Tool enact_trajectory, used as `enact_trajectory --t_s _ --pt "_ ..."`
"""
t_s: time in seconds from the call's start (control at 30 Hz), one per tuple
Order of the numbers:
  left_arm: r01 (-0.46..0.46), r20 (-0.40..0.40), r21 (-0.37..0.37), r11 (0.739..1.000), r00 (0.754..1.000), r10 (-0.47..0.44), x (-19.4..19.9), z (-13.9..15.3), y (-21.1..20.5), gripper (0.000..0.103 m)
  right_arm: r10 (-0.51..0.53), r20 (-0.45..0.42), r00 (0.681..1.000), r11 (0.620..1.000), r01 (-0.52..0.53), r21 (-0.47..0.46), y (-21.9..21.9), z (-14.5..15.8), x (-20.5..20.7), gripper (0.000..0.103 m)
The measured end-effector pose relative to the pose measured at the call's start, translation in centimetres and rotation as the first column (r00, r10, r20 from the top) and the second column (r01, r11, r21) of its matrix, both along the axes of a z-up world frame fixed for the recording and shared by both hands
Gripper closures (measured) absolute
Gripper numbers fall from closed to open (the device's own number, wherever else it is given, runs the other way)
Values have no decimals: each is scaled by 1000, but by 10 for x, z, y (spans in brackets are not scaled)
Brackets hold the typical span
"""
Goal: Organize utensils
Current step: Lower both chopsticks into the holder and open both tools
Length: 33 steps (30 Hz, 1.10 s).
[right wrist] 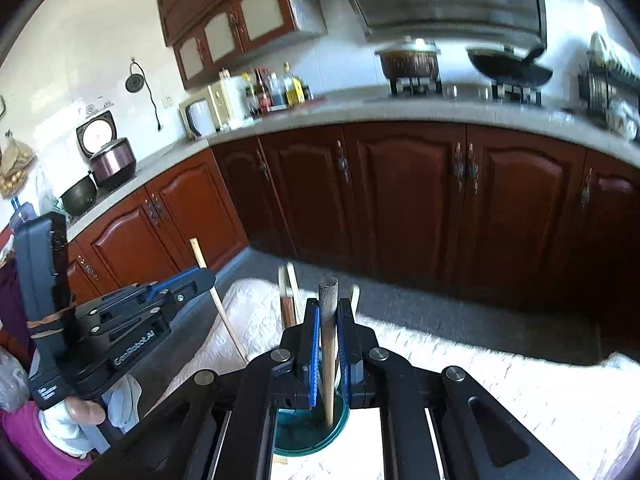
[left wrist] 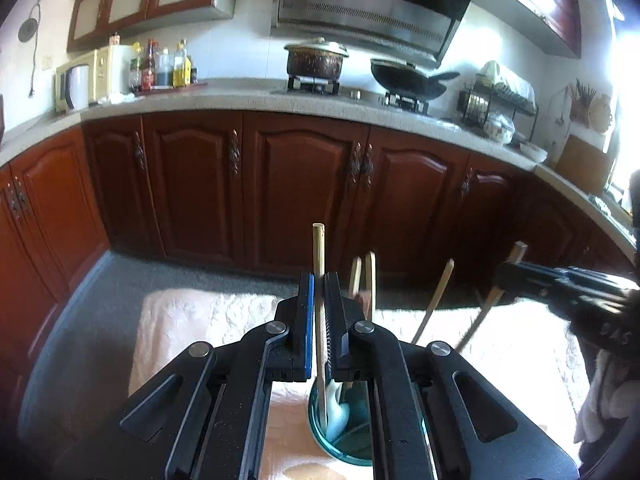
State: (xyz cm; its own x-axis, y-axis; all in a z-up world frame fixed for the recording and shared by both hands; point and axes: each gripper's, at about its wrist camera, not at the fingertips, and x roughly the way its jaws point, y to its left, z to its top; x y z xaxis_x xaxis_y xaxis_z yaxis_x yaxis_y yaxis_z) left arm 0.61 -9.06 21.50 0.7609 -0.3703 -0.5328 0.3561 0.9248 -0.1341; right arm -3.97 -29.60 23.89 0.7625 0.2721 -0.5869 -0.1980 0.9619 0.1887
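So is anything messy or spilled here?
Nothing spilled. The left tongs and right tongs each pinch a wooden stick over the teal cup. The other sticks just lean unevenly.

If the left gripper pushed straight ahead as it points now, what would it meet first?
Probably nothing close: the left gripper, shut on a pale wooden chopstick, faces bare grey floor, then dark red cabinet doors. Depth unclear.

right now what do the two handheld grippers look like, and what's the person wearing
Both the left gripper and the right gripper are black linkage frames with silver pivot bolts and flat parallel fingers lined with blue ribbed pads. The left gripper's body bears white "GenRobot.AI" lettering. The person wears a magenta sleeve and light gloves.
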Motion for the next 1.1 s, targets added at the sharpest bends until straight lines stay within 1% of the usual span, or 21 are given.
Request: enact_trajectory --t_s 0.13,0.27,0.33,0.37,0.4,0.47,0.57,0.67,0.73,0.77,0.8,0.83,1.03,1.1 --pt "12 -44 6 1000 999 -12 0 -14 -4 99 9 -57 998 1000 -8 5 2 -25 8 95" --pt "19 -70 16 1000 997 -18 -1 -24 -7 99 13 -65 998 999 -10 40 -2 -31 11 95" --pt "21 -66 17 1000 998 -20 -4 -25 -7 99 3 -70 998 998 1 57 -5 -31 11 95" --pt "22 -69 11 1000 997 -21 -5 -25 -6 99 1 -74 997 998 3 60 -6 -31 10 91" --pt "25 -76 2 1000 997 -25 -5 -25 -5 99 -1 -77 997 998 6 62 -7 -31 10 83" --pt "29 -85 -7 1000 996 -29 -6 -23 -5 99 -3 -76 997 998 8 70 -10 -32 6 73" --pt "33 -89 -1 999 995 -33 -7 -23 -6 97 0 -89 996 998 6 66 -9 -35 1 73" --pt "34 -95 1 999 995 -34 -10 -23 -7 91 -1 -100 995 998 7 63 -8 -39 -3 73" --pt "34 -92 4 999 995 -34 -13 -23 -7 80 -2 -104 995 998 9 68 -8 -40 -8 73" --pt "35 -90 6 999 995 -34 -15 -23 -7 76 -2 -105 994 998 9 69 -9 -40 -9 73" --pt "35 -87 9 999 996 -34 -16 -23 -7 69 -2 -106 994 998 9 67 -8 -40 -12 73" --pt "34 -83 13 999 996 -33 -19 -22 -7 64 0 -106 994 998 7 64 -8 -39 -13 72" --pt "30 -62 28 999 998 -28 -31 -17 -5 59 3 -97 995 998 3 61 -5 -34 -26 71" --pt "32 -60 31 999 998 -30 -36 -16 -5 59 2 -92 996 998 3 60 -2 -32 -32 71"
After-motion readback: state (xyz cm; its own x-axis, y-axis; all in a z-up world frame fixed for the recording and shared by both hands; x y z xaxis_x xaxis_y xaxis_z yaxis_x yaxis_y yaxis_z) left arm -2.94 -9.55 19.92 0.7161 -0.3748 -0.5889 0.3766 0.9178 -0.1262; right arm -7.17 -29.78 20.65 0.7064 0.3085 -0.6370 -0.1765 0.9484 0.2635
